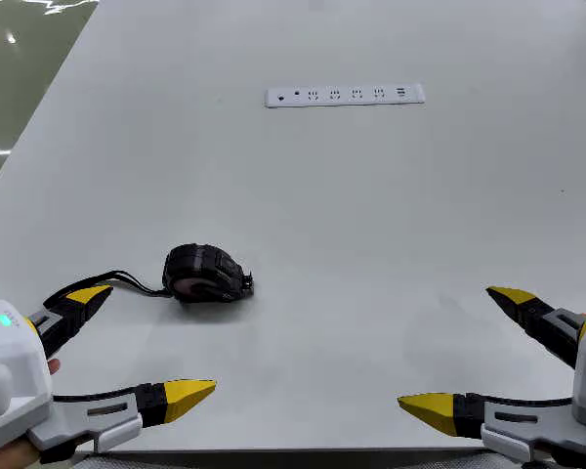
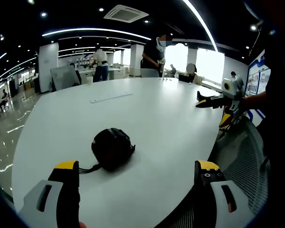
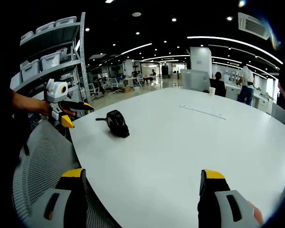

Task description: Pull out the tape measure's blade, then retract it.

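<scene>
A black tape measure [image 1: 205, 274] with a thin black wrist strap [image 1: 127, 281] lies on the white table [image 1: 371, 215], left of centre. Its blade is inside the case. My left gripper [image 1: 146, 344] hovers open at the near left edge, a short way in front of the tape measure [image 2: 112, 147], with nothing between its yellow-tipped jaws. My right gripper [image 1: 469, 347] stands open at the near right edge, far from the tape measure [image 3: 118, 123] and holding nothing. Each gripper view shows the other gripper at the table's rim: the right gripper [image 2: 210, 99] and the left gripper [image 3: 72, 111].
A white power strip [image 1: 344, 95] lies across the far middle of the table. The table's near edge runs just under both grippers. A mesh chair seat [image 3: 42, 156] sits below the rim. People [image 2: 100, 64] stand beyond the table's far end, and shelving [image 3: 52, 57] stands at the left.
</scene>
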The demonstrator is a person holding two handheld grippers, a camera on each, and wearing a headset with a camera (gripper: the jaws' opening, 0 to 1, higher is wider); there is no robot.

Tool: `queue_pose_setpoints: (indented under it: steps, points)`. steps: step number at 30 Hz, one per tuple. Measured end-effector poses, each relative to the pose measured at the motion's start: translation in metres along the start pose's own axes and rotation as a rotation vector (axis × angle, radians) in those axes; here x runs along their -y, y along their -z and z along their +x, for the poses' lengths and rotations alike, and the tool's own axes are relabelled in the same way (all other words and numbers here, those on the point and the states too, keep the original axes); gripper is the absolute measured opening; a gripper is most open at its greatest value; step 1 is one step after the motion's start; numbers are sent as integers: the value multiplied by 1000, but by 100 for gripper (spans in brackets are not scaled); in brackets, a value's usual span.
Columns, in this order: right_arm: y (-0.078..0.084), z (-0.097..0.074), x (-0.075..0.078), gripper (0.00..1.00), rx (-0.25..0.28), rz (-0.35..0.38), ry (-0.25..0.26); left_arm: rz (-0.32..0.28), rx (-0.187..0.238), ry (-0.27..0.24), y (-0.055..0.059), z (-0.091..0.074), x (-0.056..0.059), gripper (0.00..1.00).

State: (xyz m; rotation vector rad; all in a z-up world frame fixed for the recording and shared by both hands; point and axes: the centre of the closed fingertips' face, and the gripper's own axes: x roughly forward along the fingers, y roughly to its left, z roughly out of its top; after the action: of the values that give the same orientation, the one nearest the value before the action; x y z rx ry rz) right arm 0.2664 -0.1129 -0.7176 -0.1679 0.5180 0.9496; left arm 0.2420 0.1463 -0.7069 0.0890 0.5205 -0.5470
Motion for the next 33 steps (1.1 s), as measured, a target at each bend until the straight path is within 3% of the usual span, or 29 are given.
queue_pose_setpoints:
  steps: [33]
  points:
    - [0, 0, -3, 99, -5, -21, -16, 26, -7, 11, 1, -1, 1, 99]
